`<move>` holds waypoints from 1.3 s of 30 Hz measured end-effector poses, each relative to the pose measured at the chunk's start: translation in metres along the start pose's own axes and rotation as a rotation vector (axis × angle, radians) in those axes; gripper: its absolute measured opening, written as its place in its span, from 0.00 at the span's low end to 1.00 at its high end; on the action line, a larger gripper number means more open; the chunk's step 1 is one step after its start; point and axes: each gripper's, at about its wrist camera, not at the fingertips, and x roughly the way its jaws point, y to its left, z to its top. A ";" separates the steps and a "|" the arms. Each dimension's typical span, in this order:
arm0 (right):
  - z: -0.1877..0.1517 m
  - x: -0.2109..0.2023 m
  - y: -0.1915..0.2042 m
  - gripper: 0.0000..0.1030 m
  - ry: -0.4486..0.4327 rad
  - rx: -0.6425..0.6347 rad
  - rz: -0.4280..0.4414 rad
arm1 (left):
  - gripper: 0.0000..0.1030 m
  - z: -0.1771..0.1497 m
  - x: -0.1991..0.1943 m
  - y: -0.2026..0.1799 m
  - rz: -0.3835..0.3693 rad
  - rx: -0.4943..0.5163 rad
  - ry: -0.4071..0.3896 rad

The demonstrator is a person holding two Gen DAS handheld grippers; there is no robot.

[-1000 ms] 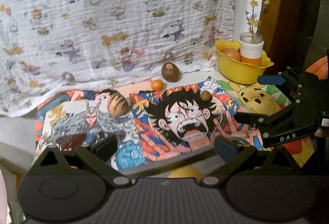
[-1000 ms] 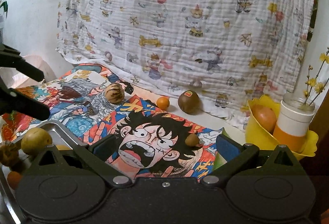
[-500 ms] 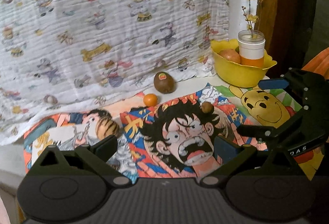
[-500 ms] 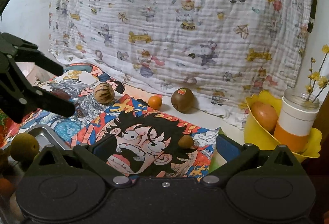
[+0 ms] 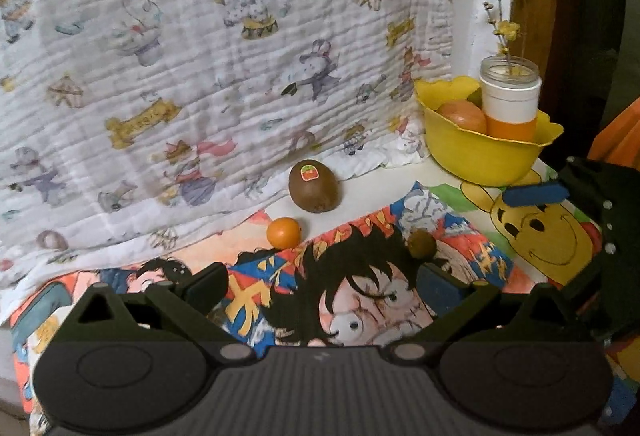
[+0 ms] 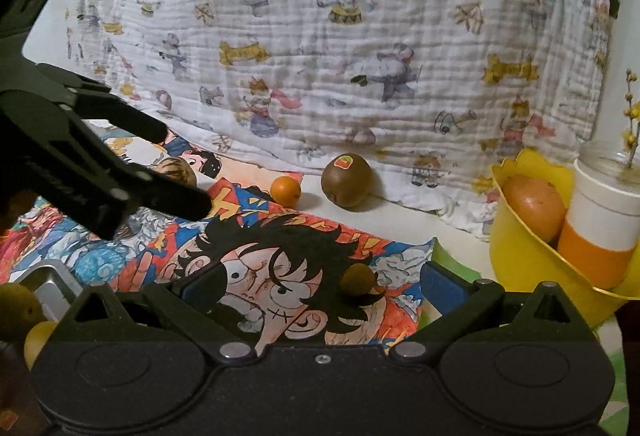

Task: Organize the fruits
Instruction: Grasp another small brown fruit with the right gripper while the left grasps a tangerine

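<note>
The left gripper (image 5: 322, 286) is wide open and holds nothing; its two fingers stand apart above the cartoon mat (image 5: 360, 300). The right gripper (image 6: 316, 286) is also wide open and empty, and it is above the same mat. Between and a little beyond the right fingers lies a small brown fruit (image 6: 358, 279), round and with a dull skin, on the black hair of the drawn face. Farther back, on the pale surface near the printed cloth (image 6: 360, 36), there is a kiwi (image 6: 346, 180); it is brown, egg-shaped, and carries a small red and green sticker on top. Just beside it to the left lies a small orange fruit (image 6: 285, 191), smooth and bright, at the edge of the mat. At the right stands a yellow bowl (image 6: 532, 276) with a wavy rim; inside it are a reddish-orange round fruit (image 6: 534, 206) and a white and orange cup (image 6: 600, 228) with yellow flower twigs. At the far left of the right wrist view, a metal tray (image 6: 48, 276) shows partly, with a yellow-green fruit (image 6: 18, 310) next to it.
</note>
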 end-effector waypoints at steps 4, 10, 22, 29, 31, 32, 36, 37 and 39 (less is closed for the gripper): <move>0.002 0.012 -0.002 0.99 0.015 0.004 0.001 | 0.99 0.005 0.019 0.009 -0.015 -0.021 0.015; 0.002 0.032 -0.007 0.99 0.039 0.013 0.008 | 0.99 0.009 0.047 0.020 -0.009 -0.033 0.039; -0.005 0.063 -0.014 0.97 0.090 0.055 0.032 | 0.99 0.016 0.091 0.034 -0.005 -0.070 0.069; -0.009 0.077 -0.014 0.88 0.120 0.071 0.023 | 0.98 0.019 0.119 0.038 -0.008 -0.143 0.094; -0.010 0.080 -0.014 0.87 0.125 0.070 0.013 | 0.96 0.019 0.124 0.037 -0.003 -0.145 0.098; -0.010 0.082 -0.014 0.85 0.128 0.069 0.008 | 0.95 0.020 0.127 0.036 0.002 -0.140 0.097; -0.010 0.086 -0.012 0.80 0.130 0.058 -0.008 | 0.85 0.020 0.133 0.034 0.010 -0.129 0.097; -0.010 0.087 -0.012 0.78 0.131 0.054 -0.014 | 0.84 0.020 0.135 0.034 0.005 -0.131 0.098; -0.010 0.088 -0.011 0.74 0.134 0.050 -0.022 | 0.79 0.020 0.137 0.035 0.000 -0.137 0.100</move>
